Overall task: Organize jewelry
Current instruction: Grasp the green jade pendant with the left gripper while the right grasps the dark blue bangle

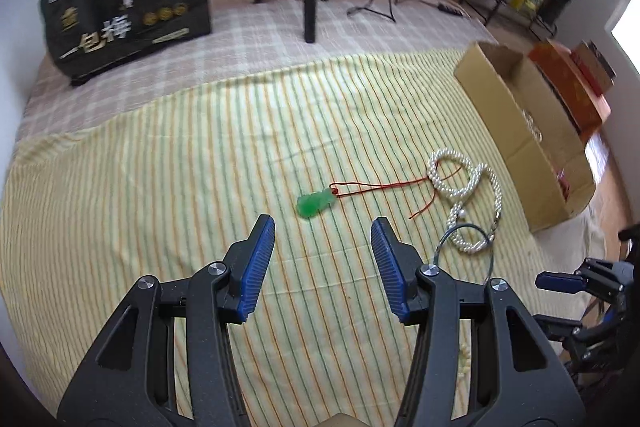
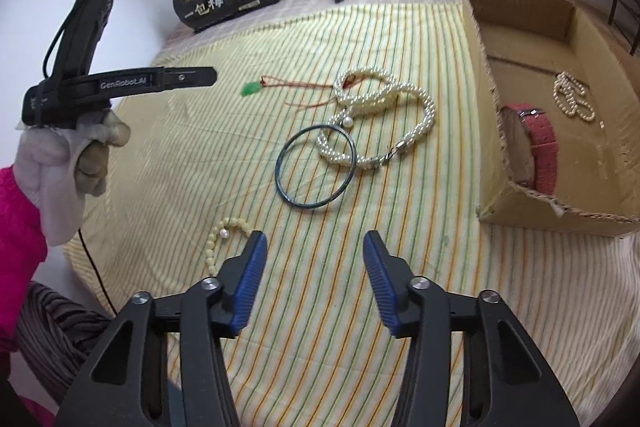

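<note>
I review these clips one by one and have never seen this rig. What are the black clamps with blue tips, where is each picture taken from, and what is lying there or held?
Each clamp is a hand-held two-finger gripper with a camera looking along its fingers; there is no robot arm. One picture comes from the left gripper, the other from the right gripper. Both stand open and hold nothing. The right view also shows the person's gloved left hand holding its tool.

On the striped cloth lie a green pendant on a red cord, a pearl necklace, a dark bangle and a cream bead strand. The cardboard box holds a red bracelet and a pearl piece.
</note>
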